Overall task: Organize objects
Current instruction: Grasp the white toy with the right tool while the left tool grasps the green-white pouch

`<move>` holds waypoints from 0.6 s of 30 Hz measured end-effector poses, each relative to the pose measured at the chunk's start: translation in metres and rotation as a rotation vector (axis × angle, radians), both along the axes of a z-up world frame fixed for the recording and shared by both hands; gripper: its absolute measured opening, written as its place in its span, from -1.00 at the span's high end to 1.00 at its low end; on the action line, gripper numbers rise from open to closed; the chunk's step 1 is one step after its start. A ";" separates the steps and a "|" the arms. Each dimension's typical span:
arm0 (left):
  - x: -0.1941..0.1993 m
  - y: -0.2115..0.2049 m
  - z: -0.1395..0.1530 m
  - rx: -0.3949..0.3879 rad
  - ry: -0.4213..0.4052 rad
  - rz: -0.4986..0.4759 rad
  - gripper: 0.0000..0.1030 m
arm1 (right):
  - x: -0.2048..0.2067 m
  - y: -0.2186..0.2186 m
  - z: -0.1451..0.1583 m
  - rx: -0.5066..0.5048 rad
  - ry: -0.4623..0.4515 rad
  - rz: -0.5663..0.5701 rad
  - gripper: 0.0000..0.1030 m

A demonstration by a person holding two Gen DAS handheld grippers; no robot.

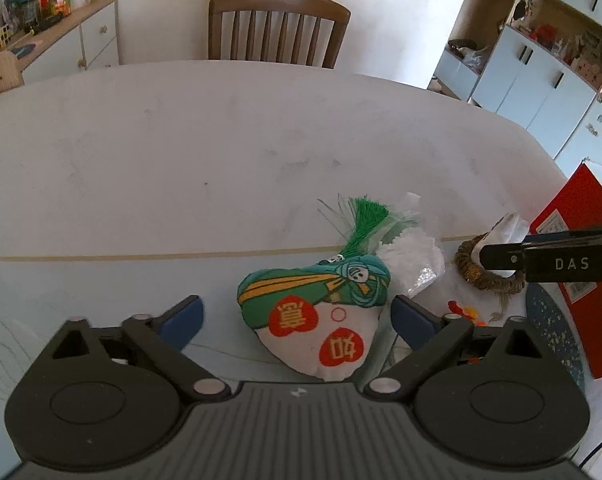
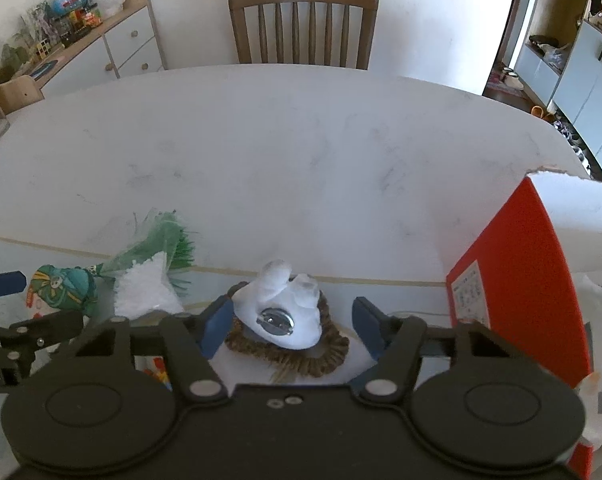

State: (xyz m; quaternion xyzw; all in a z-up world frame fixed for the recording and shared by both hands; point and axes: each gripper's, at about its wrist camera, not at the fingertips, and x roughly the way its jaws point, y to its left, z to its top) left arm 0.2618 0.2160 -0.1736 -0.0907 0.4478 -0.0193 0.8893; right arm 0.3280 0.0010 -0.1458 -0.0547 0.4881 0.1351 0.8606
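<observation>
A green and white heart-shaped sachet (image 1: 321, 312) with a green tassel lies on the white table (image 1: 181, 160), between the open fingers of my left gripper (image 1: 297, 318); it also shows at the left in the right wrist view (image 2: 61, 288). A white plush figure with a metal disc (image 2: 281, 312) and a brown woven ring around it (image 2: 329, 354) sits between the open fingers of my right gripper (image 2: 289, 328). The figure and ring show at the right in the left wrist view (image 1: 489, 256), partly hidden by the right gripper.
A clear plastic bag (image 1: 413, 252) lies behind the sachet. An open red box (image 2: 533, 272) stands at the right. A wooden chair (image 2: 303, 24) stands at the table's far side. A sideboard (image 1: 61, 40) with toys is at the back left, cupboards (image 1: 541, 80) at the right.
</observation>
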 end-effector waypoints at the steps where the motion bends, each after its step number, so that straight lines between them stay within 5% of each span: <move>1: 0.000 0.000 0.000 -0.003 0.000 0.001 -0.74 | 0.001 0.000 -0.001 0.003 0.002 -0.001 -0.13; 6: 0.000 0.000 0.000 -0.023 -0.007 -0.010 -0.45 | 0.001 0.001 -0.001 0.001 -0.005 -0.001 0.03; 18: -0.008 0.004 0.010 -0.033 -0.012 0.014 -0.32 | -0.006 -0.006 0.015 0.030 -0.024 -0.014 0.24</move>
